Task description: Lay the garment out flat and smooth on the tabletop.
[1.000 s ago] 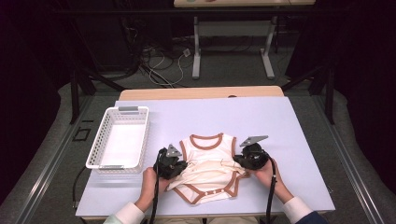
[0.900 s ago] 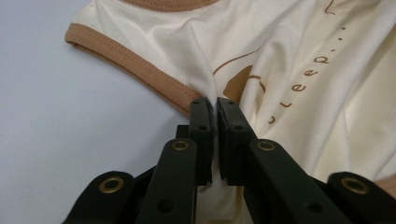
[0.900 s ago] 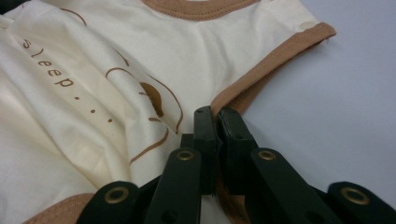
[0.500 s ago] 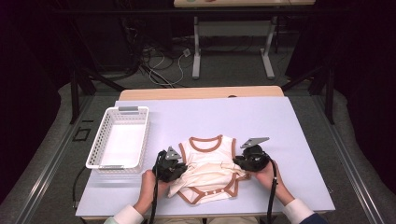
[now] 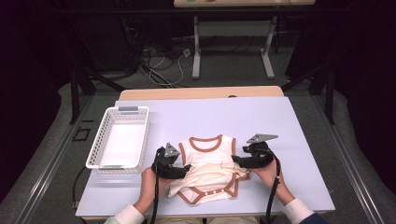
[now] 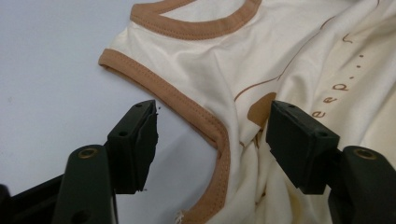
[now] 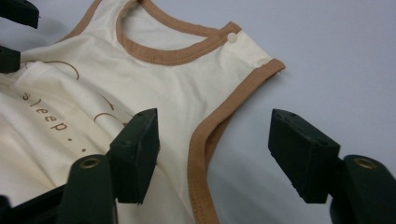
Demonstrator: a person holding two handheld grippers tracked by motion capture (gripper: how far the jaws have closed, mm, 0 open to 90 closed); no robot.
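On the lavender table's [image 5: 289, 121] near edge, your left gripper [image 5: 183, 170] and right gripper [image 5: 237, 160] had just opened, releasing the soft, limp baby bodysuit [image 5: 210, 161]; grip its trimmed armholes.

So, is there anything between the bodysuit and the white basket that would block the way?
Nothing visible does. The bare table lies between the bodysuit and the white basket to its left, apart from the left hand-held gripper at the garment's edge.

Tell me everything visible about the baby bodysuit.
The baby bodysuit is cream, soft-looking knit with brown binding at neck, armholes and leg openings, snaps along the lower edge, and the printed word "sleep". It lies rumpled, neck away from the person, on the pale table, right of the white basket.
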